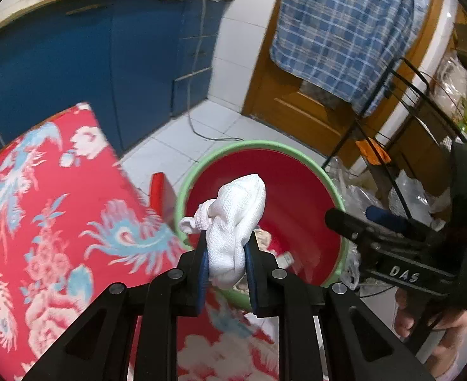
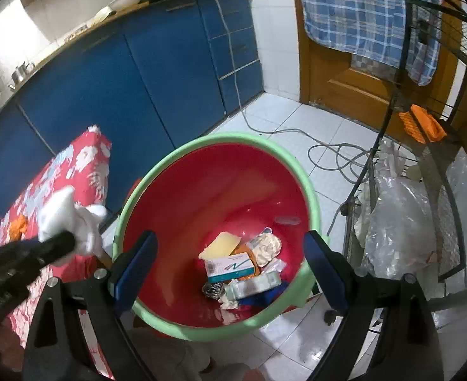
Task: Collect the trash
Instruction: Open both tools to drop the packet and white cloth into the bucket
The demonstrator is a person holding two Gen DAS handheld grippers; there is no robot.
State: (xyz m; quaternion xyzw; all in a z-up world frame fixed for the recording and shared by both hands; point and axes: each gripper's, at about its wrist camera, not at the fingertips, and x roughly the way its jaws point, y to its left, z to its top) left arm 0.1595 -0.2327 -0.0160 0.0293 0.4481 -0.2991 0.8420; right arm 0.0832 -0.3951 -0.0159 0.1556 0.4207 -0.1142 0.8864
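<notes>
My left gripper point(image 1: 226, 247) is shut on a crumpled white cloth point(image 1: 236, 222), which hangs over the near rim of a red bucket with a green rim point(image 1: 201, 165). In the right wrist view the same white cloth point(image 2: 71, 216) shows at the left, beside the bucket point(image 2: 157, 165), over the red flowered cover. My right gripper point(image 2: 230, 254) stands open above the bucket's mouth with nothing between its fingers. At the bucket's bottom lie several pieces of trash, among them a white and teal box point(image 2: 228, 266) and a yellow sponge point(image 2: 220, 244). The right gripper point(image 1: 376, 222) also shows at the right edge of the left wrist view.
A surface under a red flowered cloth point(image 1: 43, 209) lies left of the bucket, with an orange scrap point(image 2: 19, 227) on it. Blue cabinets point(image 2: 138, 70) run behind. A black wire rack point(image 2: 424, 165) with plastic bags stands at the right. A grey cable point(image 2: 325, 152) trails on the white tile floor.
</notes>
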